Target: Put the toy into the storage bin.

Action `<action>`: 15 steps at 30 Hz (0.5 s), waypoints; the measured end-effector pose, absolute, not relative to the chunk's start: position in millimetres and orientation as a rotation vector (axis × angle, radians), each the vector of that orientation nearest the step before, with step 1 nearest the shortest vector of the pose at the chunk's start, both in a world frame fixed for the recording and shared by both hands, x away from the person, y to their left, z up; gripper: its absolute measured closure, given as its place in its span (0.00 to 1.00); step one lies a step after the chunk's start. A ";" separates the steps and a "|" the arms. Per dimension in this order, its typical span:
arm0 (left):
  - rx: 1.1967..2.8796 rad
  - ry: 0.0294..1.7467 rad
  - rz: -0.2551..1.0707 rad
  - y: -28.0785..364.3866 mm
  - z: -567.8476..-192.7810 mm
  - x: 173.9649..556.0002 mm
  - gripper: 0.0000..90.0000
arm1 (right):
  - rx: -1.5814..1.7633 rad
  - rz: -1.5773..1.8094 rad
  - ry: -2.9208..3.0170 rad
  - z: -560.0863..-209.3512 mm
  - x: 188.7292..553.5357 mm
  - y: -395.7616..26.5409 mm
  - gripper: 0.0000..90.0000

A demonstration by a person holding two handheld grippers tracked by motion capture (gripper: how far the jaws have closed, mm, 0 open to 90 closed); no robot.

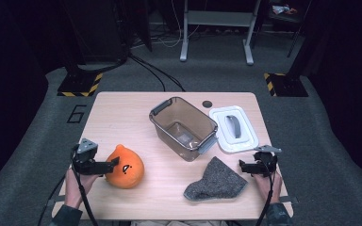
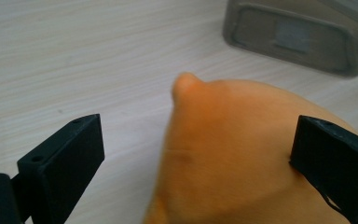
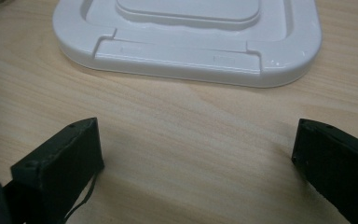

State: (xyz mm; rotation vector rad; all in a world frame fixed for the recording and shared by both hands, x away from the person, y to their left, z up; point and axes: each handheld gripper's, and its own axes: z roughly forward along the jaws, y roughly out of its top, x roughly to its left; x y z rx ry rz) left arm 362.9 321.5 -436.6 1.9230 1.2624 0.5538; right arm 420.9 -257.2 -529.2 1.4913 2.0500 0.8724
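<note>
The left gripper is at the near left part of the table, held in the person's left hand. Its jaws stand wide apart on both sides of an orange soft toy, which sits close to the near edge, left of the middle. In the left gripper view the toy is between the two black jaws: the right jaw seems to touch its side, and the left jaw is apart from it with bare table between them, so the toy is not clamped. The toy has a small pointed tip on top and a dark face mark on its front. The right gripper is at the near right part of the table, held in the right hand, and its jaws are also wide apart with nothing between them; in the right gripper view there is only wood grain between the jaws, and a white lid lies flat on the table ahead of them. In the high view this lid lies near the right edge, with a grey handle in its middle. Just beside it on the left stands a brown see-through box near the centre of the table, uncovered and with grey clips at its ends. A grey sock lies flat near the near edge, between the toy and the right gripper.
</note>
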 end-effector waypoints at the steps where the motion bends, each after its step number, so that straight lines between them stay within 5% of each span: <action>1: 1.929 1.256 0.551 318.7 -436.3 360.9 0.02 | 1.491 0.872 2.050 -529.2 420.9 -257.2 0.01; 15: 2.027 1.201 0.509 291.5 -439.7 356.9 0.05 | 1.491 0.873 2.050 -529.2 421.0 -257.3 0.01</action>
